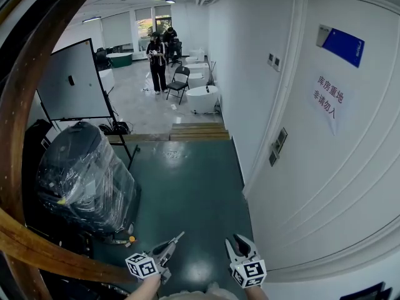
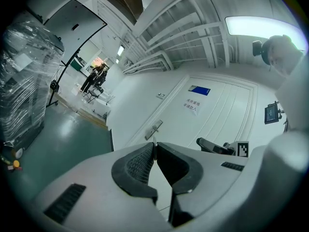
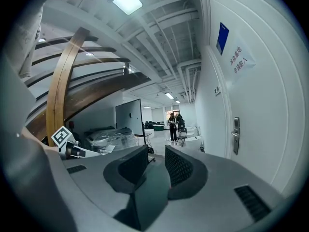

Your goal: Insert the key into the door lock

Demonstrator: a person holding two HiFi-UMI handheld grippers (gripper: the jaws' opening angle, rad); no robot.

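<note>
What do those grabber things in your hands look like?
Both are pale grey. The left gripper and right gripper each have two pointed jaws with dark ridged pads, and each carries a white cube with black square markers.

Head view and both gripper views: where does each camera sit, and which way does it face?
Head view: on the person's head, looking down at green floor beside the white door; left gripper and right gripper at bottom.
Left gripper view: on the left gripper, facing the door's lock plate; its fingers pinch the key; the right gripper shows at right.
Right gripper view: on the right gripper, facing the far person; its fingers stand apart, empty; the left gripper shows at left.
Shared: both gripper views show the lock plate.
</note>
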